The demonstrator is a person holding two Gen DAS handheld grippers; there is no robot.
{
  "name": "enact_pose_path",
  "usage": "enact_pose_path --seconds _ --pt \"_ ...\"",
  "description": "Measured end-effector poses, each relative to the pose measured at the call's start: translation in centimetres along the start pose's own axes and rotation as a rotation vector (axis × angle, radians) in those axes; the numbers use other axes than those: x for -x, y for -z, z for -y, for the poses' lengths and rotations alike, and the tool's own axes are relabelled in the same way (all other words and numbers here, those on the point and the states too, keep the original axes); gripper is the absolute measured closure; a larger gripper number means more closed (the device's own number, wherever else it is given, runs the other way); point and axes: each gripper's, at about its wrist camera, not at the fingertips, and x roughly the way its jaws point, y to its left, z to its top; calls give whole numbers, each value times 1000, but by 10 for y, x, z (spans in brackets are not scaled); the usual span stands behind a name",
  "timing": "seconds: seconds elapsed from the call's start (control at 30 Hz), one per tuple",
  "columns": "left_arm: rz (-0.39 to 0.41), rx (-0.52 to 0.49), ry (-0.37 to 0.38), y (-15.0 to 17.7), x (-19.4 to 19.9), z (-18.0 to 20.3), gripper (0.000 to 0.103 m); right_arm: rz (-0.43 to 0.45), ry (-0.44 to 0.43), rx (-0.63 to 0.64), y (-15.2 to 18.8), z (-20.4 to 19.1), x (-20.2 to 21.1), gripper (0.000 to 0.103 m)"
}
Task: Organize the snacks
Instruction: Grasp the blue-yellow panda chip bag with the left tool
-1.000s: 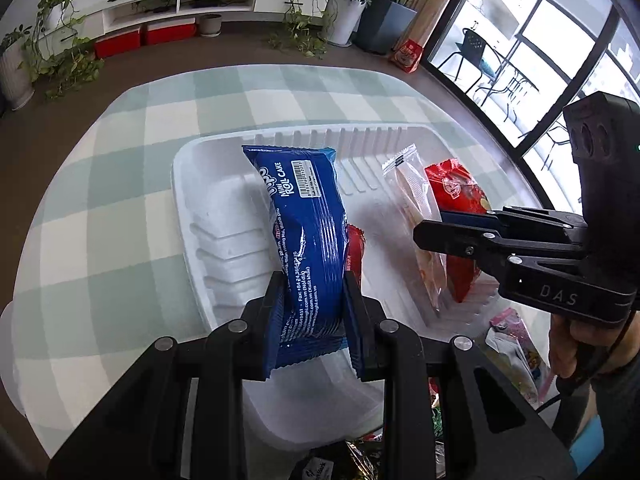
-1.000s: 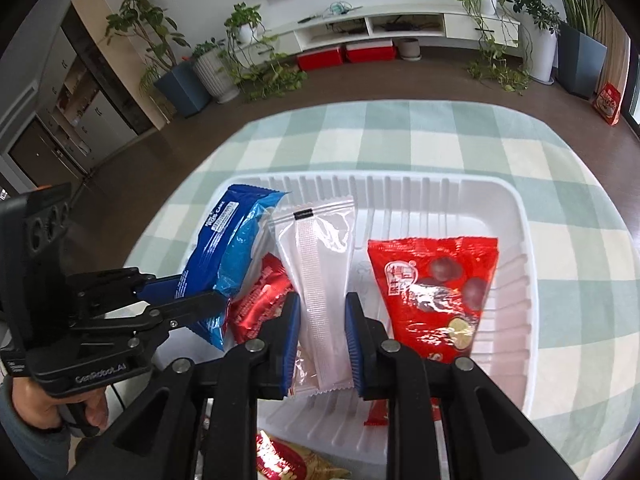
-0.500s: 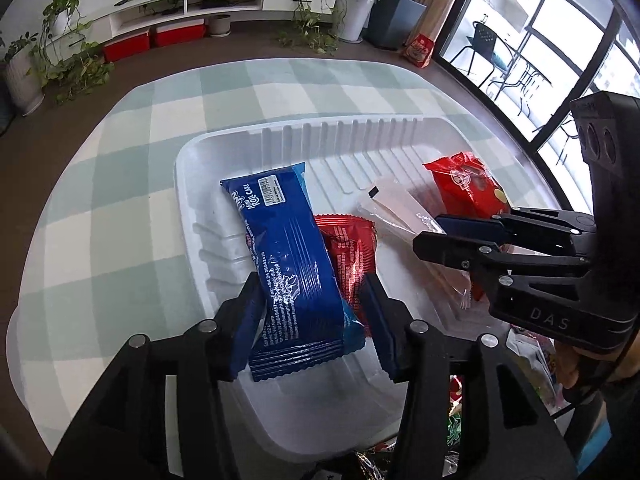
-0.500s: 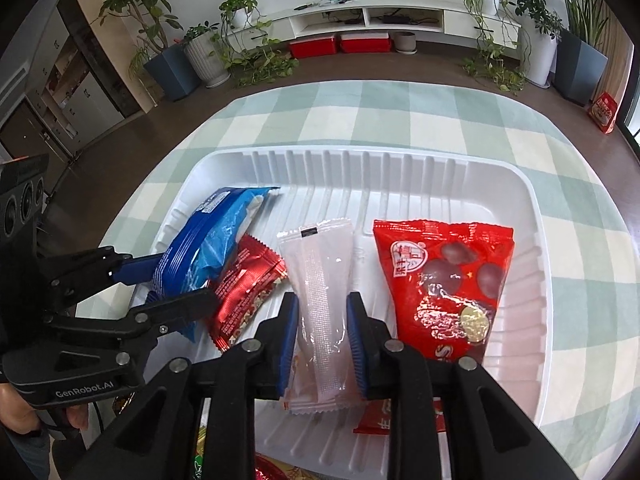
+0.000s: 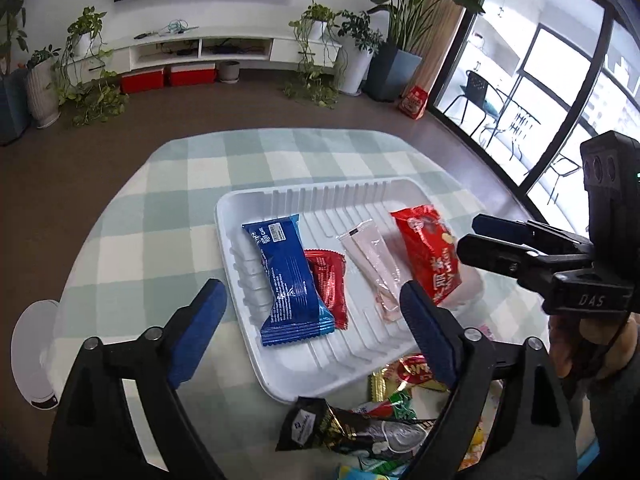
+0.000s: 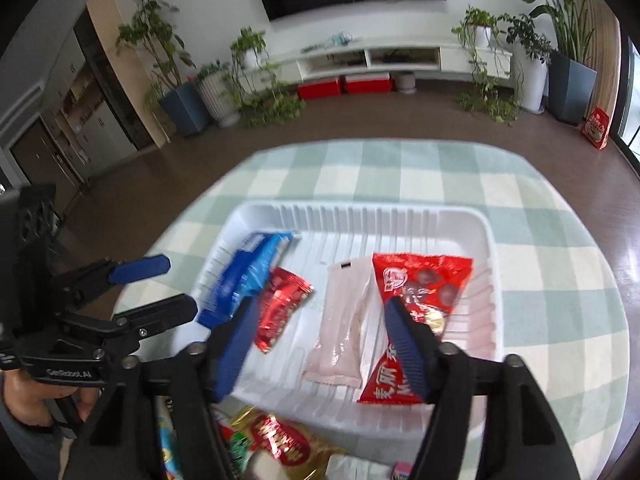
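My right finger (image 6: 408, 344) covers part of the big red bag (image 6: 420, 280). At six o'clock the loose snack pile (image 5: 360, 432) is cut off by the frame and my arms. The right wrist view is blurred, so package print is unreadable.

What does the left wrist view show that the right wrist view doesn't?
Only the left wrist view: the windows with a balcony chair, a white round thing at the table's edge, and a black packet in the near pile.

Only the right wrist view: the cabinets along the left wall, and a gold-and-red packet in the pile.

Both: the white tray holding the blue pack, small red packet, pink sachet and big red bag. Both claws are opening, with nothing held.
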Motion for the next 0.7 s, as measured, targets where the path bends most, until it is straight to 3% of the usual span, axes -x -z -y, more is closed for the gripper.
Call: enact_pose_path --seconds 0.1,0.3,0.5,0.7 --pt "56 46 15 18 32 4 7 84 -31 -14 7 4 40 11" --pt "105 145 51 78 77 13 1 180 -18 -53 56 18 103 5" --pt "109 222 50 145 99 28 1 194 29 -100 124 26 131 5" --pt "62 292 46 197 92 37 1 153 12 -188 180 32 135 5"
